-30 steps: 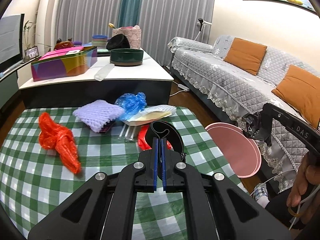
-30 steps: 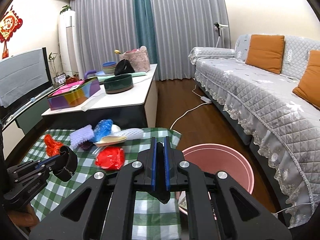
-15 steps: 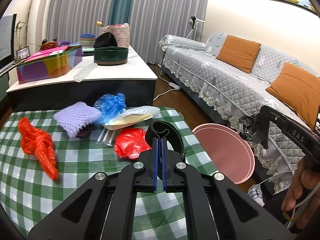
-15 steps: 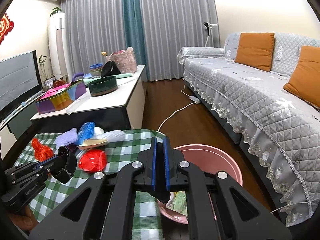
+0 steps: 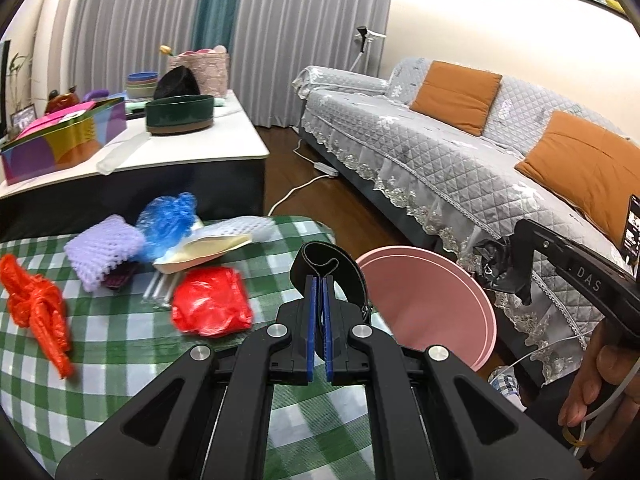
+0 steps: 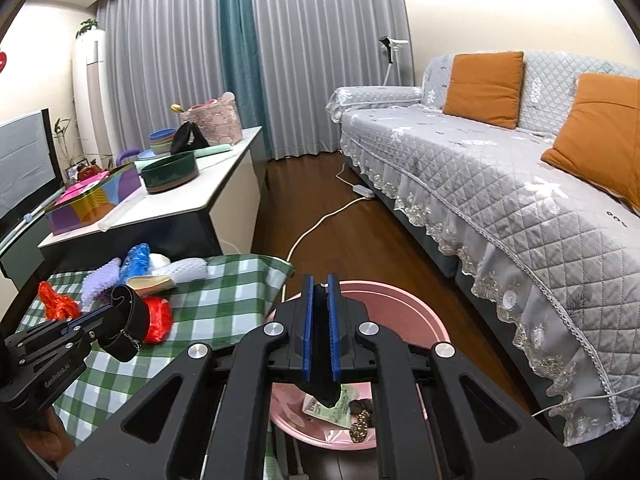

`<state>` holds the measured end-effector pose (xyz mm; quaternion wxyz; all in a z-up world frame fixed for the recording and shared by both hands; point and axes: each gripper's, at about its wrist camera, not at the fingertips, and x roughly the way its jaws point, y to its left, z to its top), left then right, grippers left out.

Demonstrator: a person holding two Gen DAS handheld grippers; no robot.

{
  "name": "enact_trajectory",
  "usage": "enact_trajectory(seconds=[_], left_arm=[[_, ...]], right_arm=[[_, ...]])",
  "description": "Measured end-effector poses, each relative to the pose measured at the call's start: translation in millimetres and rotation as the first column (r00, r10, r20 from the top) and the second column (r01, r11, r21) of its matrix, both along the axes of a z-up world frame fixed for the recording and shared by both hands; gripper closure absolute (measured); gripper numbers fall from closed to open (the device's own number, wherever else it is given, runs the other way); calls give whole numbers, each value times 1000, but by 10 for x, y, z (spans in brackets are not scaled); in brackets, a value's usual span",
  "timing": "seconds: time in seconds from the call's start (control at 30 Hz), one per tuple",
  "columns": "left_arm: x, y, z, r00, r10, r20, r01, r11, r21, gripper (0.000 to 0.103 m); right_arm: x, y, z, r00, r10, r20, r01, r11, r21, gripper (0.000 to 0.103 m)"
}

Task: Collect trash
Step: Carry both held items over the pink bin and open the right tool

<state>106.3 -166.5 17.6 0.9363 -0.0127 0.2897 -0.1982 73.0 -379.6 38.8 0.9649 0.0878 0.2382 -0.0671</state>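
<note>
**Both grippers carry black scraps toward the pink bin**

Left wrist view: the left gripper (image 5: pixel 318 316) has its jaws clenched on a black band (image 5: pixel 326 266), a curled strip that loops up and over the fingertips. It looks light and springy, likely to hold its curl, so the pinch on its flat side seems sound. It hangs over the counter's edge, just beside the bin (image 5: pixel 432 304), which stands on the floor. On the counter (image 5: pixel 120 360), under a green checked cloth, lies more trash: a red bag (image 5: pixel 210 306), an orange net (image 5: pixel 38 308), a purple foam sleeve (image 5: pixel 106 250), a blue wrap (image 5: pixel 168 218) and a pale tray (image 5: pixel 204 248). All look soft, light and crushable; I judge any fold or bunched middle will do for a grip, though thin film may slip. The right gripper (image 5: pixel 520 276) shows at the right with a crumpled black scrap (image 5: pixel 494 268) in its tip.

Right wrist view: the right gripper's jaws are clamped on that scrap (image 6: pixel 324 384), which droops limp below them, above the bin (image 6: pixel 400 308). Wrappers already lie in the bin. The left gripper (image 6: pixel 116 308) and its band sit over the cloth.

The cloth looks smooth and may slide under a dragged item. The room is a lounge: wooden floor, grey sofa (image 6: pixel 500 184), a low white table (image 6: pixel 180 200), curtains.
</note>
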Motion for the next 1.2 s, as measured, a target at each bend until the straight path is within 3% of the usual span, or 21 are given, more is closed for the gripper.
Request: enact_trajectory(seconds=[1.2], left_arm=[[254, -829, -342, 984, -178, 2, 178, 984, 6, 100]], right_arm=[[237, -341, -477, 992, -113, -55, 113, 994, -13, 96]])
